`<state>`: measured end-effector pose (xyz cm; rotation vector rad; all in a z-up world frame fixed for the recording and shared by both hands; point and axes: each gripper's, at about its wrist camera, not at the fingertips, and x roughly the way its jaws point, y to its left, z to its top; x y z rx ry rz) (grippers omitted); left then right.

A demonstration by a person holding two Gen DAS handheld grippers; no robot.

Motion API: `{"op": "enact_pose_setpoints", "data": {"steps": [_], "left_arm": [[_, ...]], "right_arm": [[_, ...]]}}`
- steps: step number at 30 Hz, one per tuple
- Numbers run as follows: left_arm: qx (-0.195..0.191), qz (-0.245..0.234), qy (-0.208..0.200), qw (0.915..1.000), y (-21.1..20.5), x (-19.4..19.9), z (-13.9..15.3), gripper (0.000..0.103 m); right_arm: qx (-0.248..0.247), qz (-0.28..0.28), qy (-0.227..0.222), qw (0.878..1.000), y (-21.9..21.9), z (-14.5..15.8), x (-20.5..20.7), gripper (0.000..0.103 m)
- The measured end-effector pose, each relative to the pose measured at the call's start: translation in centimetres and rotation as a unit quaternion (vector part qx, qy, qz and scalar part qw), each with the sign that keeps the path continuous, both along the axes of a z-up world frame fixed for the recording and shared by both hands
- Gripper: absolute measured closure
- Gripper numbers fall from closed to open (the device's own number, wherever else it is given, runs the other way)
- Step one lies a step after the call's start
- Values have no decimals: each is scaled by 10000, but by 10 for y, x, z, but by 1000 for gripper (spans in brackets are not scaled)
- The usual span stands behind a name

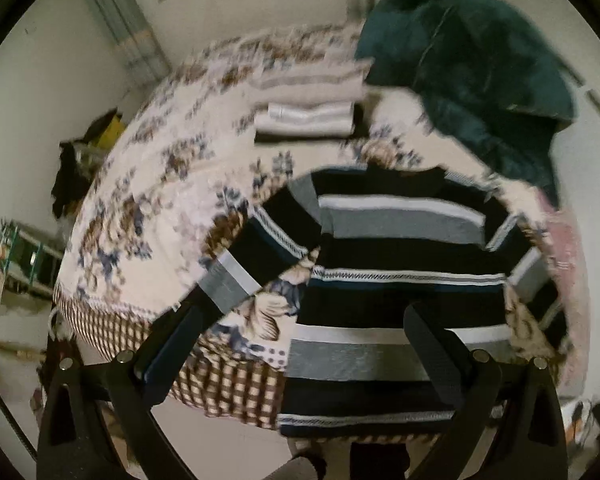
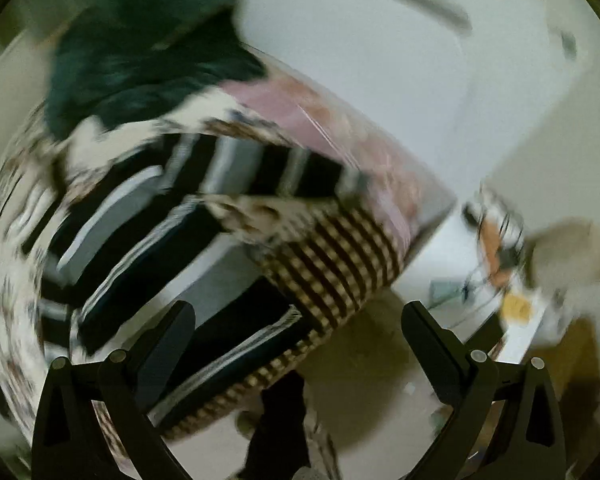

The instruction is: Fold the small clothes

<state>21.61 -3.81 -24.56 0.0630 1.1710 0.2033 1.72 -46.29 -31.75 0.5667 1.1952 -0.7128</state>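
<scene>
A small striped sweater (image 1: 400, 248) in black, grey and white lies flat on the floral bedspread (image 1: 152, 184), sleeves spread out, its hem at the bed's near edge. My left gripper (image 1: 300, 320) hovers open over the sweater's lower left part, holding nothing. The right wrist view is blurred; the same sweater (image 2: 148, 240) shows at the left, one sleeve reaching toward the bed's corner. My right gripper (image 2: 298, 316) is open and empty above the bed's near edge, to the right of the sweater's hem.
Folded pale clothes (image 1: 308, 100) are stacked at the far side of the bed. A dark green jacket (image 1: 480, 80) lies at the far right. A pink cloth (image 1: 568, 248) covers the right edge. Cluttered floor items (image 2: 500, 248) sit beyond the bed's corner.
</scene>
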Motion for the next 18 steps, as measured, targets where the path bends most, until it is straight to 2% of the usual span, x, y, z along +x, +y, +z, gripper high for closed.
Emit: {"op": "enact_pose_setpoints", "data": {"steps": [3, 5, 7, 8, 11, 14, 16, 18], "left_arm": [[291, 59, 382, 9988, -22, 27, -53, 0], [350, 36, 689, 9970, -37, 45, -93, 0], [438, 10, 991, 9941, -46, 59, -123, 0], [464, 26, 1159, 9922, -52, 67, -143, 0], [435, 158, 1364, 9896, -58, 84, -180, 0], [402, 288, 1463, 9880, -59, 104, -216, 0], [397, 357, 1472, 9877, -58, 117, -233, 0], [359, 436, 1444, 9879, -55, 130, -247, 0]], "right_arm": [[507, -804, 64, 9955, -62, -78, 8, 0], [932, -1321, -46, 9868, -97, -124, 15, 3], [1284, -1923, -246, 9726, -127, -161, 18, 4], [1450, -2308, -411, 9613, -143, -181, 17, 4], [1775, -3016, -798, 9334, -175, -229, 23, 8], [1898, -3445, -1074, 9131, -200, -269, 34, 15], [1906, -3602, -1174, 9056, -209, -288, 44, 22], [1773, -3693, -1145, 9050, -214, -299, 57, 34]]}}
